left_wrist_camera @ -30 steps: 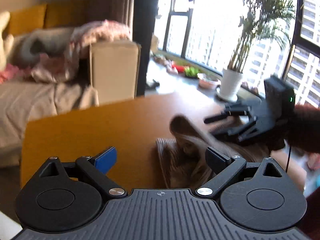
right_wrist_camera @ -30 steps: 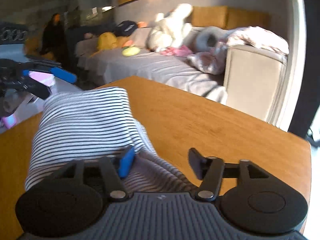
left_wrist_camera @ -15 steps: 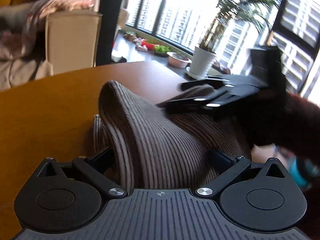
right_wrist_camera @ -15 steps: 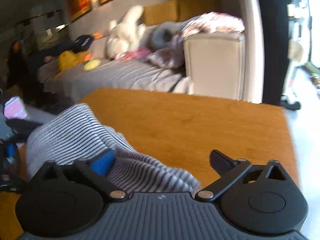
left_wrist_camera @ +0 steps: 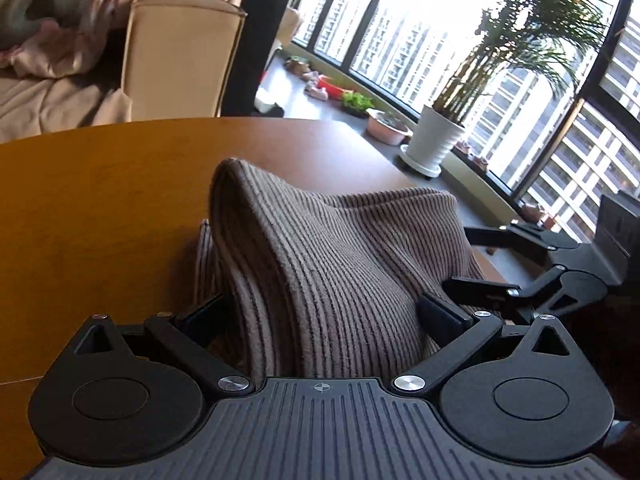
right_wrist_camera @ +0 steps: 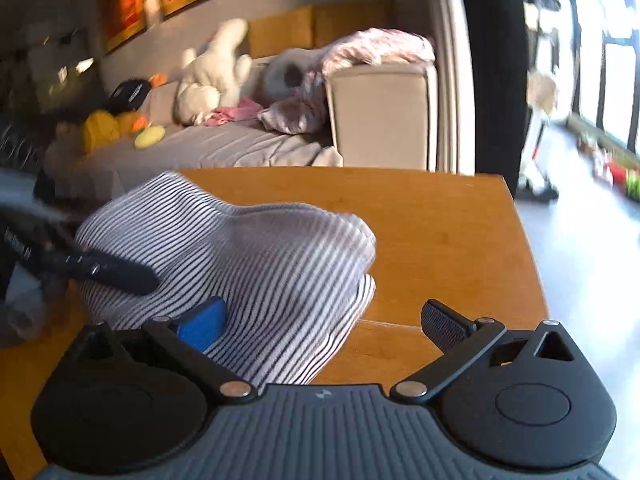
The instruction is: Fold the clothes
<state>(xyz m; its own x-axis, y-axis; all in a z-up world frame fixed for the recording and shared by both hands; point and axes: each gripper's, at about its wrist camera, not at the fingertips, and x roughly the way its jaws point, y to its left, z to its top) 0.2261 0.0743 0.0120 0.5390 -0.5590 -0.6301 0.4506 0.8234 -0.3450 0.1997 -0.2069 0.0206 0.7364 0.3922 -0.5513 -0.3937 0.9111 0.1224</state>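
the striped garment point(left_wrist_camera: 332, 272) humps mid-frame on the counter point(left_wrist_camera: 100, 208), soft, light, floppy. we'd pinch its folded edge; both the left hand-held gripper point(left_wrist_camera: 320, 312) and the right hand-held gripper point(right_wrist_camera: 332, 320) gape wide.

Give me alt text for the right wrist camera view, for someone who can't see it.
A folded striped garment lies bunched on a wooden table, partly between the wide-open fingers of the right claw, which do not pinch it. The left claw's dark fingertip rests against the cloth from the left. A sofa strewn with soft toys sits behind.
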